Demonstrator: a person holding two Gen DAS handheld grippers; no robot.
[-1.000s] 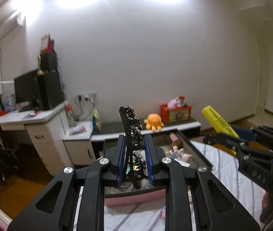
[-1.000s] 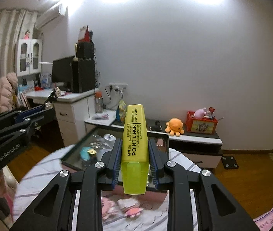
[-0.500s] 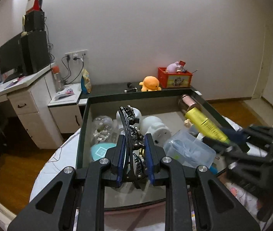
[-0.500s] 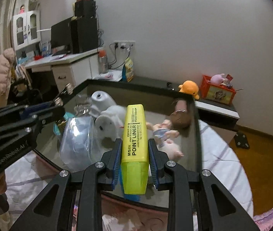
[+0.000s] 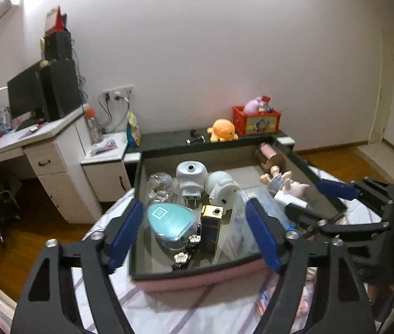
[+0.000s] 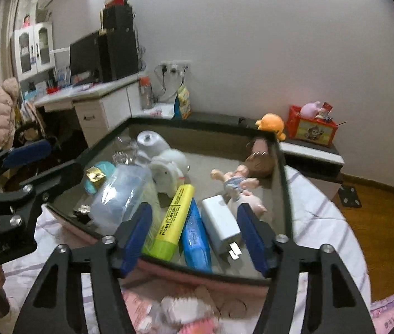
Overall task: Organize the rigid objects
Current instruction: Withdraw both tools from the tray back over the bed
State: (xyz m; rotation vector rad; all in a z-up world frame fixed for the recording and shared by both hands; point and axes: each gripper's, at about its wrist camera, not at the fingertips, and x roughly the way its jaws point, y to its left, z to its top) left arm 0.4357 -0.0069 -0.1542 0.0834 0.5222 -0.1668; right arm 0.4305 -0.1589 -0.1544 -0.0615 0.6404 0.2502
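A pink box with a dark rim [image 5: 197, 281] [image 6: 283, 183] holds several rigid items. My left gripper [image 5: 194, 236] hangs over its near edge with jaws opening and nothing between the pads. A black hair clip [image 5: 185, 252] lies loose below it, beside a teal case [image 5: 169, 220] and a gold-topped box [image 5: 210, 229]. My right gripper [image 6: 194, 238] is also opening and grips nothing. The yellow highlighter [image 6: 174, 220] lies free in the box next to a blue marker [image 6: 195, 236] and a white charger [image 6: 220, 225]. Each gripper shows in the other's view [image 5: 336, 203] [image 6: 30, 167].
Also in the box are a doll [image 6: 241, 179], a white elephant figure [image 5: 222, 186], a white plug [image 5: 191, 178] and a clear plastic bag [image 6: 121, 194]. The box rests on a striped bedsheet [image 5: 174, 311]. A desk [image 5: 44, 150] stands to the left, and a low shelf with an orange plush [image 5: 222, 133] stands behind.
Both grippers came down over the box and went from shut to open. The black clip and the yellow highlighter left the pads and now lie in the box.
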